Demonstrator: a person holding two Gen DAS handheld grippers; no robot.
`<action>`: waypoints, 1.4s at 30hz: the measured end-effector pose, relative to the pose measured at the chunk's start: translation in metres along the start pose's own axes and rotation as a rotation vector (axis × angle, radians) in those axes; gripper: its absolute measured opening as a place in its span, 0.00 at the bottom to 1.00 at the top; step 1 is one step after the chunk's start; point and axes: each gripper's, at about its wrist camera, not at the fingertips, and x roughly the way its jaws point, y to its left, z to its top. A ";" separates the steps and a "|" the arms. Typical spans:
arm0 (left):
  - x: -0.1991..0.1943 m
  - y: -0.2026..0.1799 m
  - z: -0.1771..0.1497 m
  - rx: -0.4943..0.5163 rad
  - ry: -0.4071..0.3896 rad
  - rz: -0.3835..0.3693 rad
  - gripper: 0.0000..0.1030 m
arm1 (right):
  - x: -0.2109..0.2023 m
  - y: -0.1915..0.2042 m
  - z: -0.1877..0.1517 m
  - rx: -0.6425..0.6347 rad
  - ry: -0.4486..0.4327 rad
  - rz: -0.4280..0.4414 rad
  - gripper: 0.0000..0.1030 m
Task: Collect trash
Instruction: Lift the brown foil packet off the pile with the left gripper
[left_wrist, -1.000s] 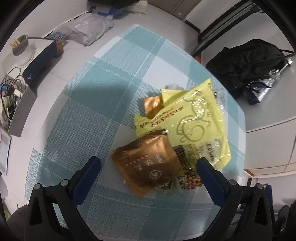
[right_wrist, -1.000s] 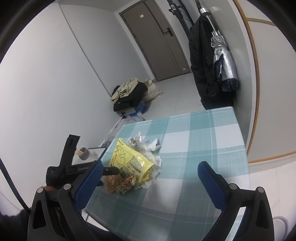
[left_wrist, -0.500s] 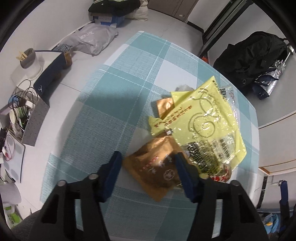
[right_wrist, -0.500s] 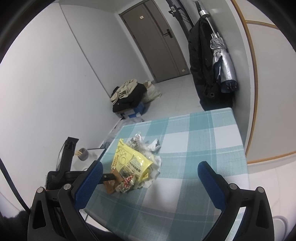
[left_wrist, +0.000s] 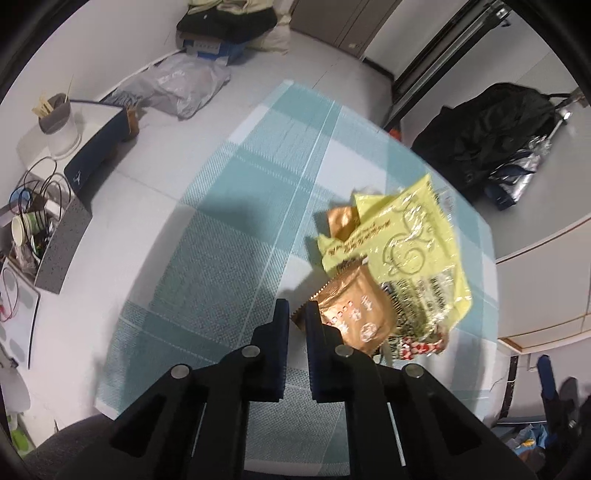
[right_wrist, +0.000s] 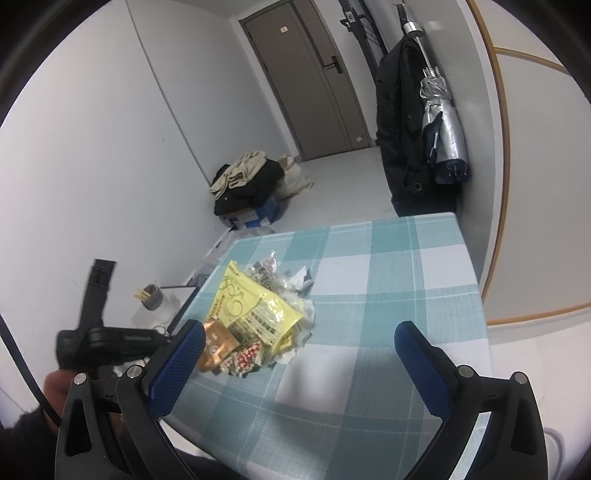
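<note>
1. Your left gripper (left_wrist: 295, 314) is nearly closed, its jaws pinching the corner of the brown wrapper (left_wrist: 354, 310).
2. That wrapper lies just right of the fingertips, at the near edge of the trash pile, partly under the yellow bag (left_wrist: 402, 251).
3. The pile sits near the table's (right_wrist: 388, 280) left edge.
4. Your right gripper (right_wrist: 299, 350) hangs wide open above the table, holding nothing.

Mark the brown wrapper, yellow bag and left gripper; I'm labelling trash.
brown wrapper (left_wrist: 354, 310), left wrist view, printed face.
yellow bag (left_wrist: 406, 243), left wrist view, glossy front.
left gripper (left_wrist: 295, 314), left wrist view, between the fingertips.
</note>
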 end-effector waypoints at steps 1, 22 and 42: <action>-0.003 0.002 0.000 0.005 -0.010 -0.018 0.05 | 0.000 0.000 0.000 -0.003 0.001 -0.002 1.00; 0.018 -0.028 -0.020 0.522 0.020 0.102 0.78 | 0.000 -0.015 0.003 0.004 0.002 -0.005 1.00; 0.029 -0.034 -0.028 0.624 0.049 0.127 0.74 | -0.002 -0.016 0.005 0.016 -0.002 0.014 1.00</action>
